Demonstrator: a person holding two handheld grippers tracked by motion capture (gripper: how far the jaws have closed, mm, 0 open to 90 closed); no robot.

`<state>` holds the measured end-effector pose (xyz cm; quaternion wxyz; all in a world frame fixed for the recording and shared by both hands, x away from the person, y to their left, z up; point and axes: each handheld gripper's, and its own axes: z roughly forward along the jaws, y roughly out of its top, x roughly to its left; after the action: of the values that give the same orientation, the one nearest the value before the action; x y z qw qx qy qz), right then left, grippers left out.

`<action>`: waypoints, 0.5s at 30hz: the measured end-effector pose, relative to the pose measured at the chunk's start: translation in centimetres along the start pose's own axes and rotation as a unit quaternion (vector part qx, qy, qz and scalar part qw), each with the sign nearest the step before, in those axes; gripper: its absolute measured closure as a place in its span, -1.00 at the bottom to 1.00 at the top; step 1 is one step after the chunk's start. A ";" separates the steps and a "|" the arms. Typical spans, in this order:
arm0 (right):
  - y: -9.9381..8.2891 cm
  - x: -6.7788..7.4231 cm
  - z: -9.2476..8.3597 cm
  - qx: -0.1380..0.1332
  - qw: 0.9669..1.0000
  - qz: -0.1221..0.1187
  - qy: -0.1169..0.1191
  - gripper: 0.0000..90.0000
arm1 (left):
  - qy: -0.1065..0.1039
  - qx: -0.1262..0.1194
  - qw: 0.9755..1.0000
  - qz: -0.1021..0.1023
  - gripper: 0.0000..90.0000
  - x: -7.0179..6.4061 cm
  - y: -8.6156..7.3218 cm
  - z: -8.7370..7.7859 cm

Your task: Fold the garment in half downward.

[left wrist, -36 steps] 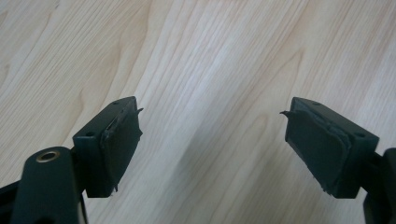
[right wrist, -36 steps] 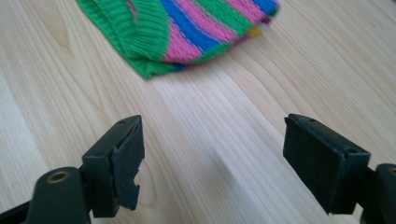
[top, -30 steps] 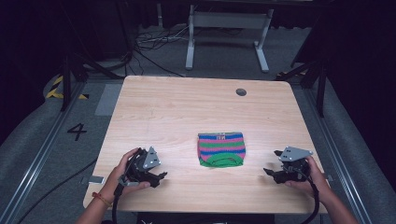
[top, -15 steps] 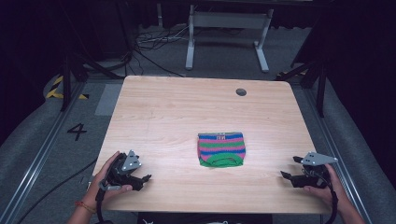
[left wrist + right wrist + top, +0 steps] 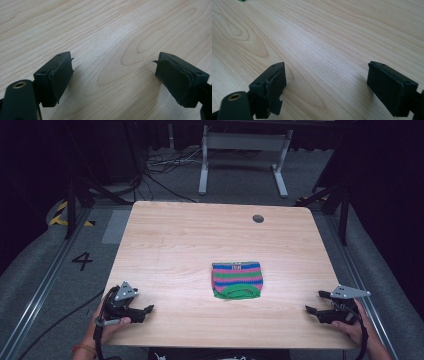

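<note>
A small folded cloth (image 5: pixel 237 280) striped pink, green and blue lies flat on the wooden table (image 5: pixel 190 240), right of centre and towards the near side. My left gripper (image 5: pixel 146 312) rests low at the near left corner and points right, well clear of the cloth. My right gripper (image 5: pixel 315 302) sits at the near right edge and points left, also apart from the cloth. Both sets of jaws have just been opening. In the left gripper view the left gripper (image 5: pixel 113 72) is open over bare wood, as is the right gripper (image 5: pixel 325 82) in its own view.
A dark round hole (image 5: pixel 258 218) marks the table's far right. Behind the table stand a white metal frame (image 5: pixel 240 142) and loose cables (image 5: pixel 160 167) on the floor. A painted 4 (image 5: pixel 82 261) is on the floor at the left.
Both hands have drawn outward from the cloth, the left gripper going left and the right gripper going right, towards the table's near corners. The cloth has not moved.
</note>
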<state>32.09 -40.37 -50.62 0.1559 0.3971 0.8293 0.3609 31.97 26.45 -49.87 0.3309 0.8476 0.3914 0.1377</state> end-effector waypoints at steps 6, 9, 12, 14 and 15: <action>0.0 -0.1 0.1 0.000 1.000 -0.003 0.002 -0.67 | 0.001 -0.001 1.000 -0.002 -0.68 0.0 0.0 0.0; 0.0 0.0 0.1 0.000 1.000 0.002 -0.003 -0.68 | 0.003 0.000 1.000 0.000 -0.68 0.0 0.0 0.0; 0.0 0.0 0.0 0.000 1.000 0.004 -0.006 -0.68 | 0.004 0.000 1.000 0.000 -0.68 0.0 0.0 0.0; 0.0 0.0 0.0 0.000 1.000 0.004 -0.006 -0.67 | 0.003 0.000 1.000 0.000 -0.68 0.0 0.0 0.0; 0.0 0.0 0.0 0.000 1.000 0.005 -0.007 -0.67 | 0.004 -0.001 1.000 0.000 -0.68 0.0 0.0 0.0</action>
<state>32.10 -40.36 -50.65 0.1596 0.4032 0.8265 0.3591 31.95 26.51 -49.87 0.3299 0.8470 0.3924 0.1410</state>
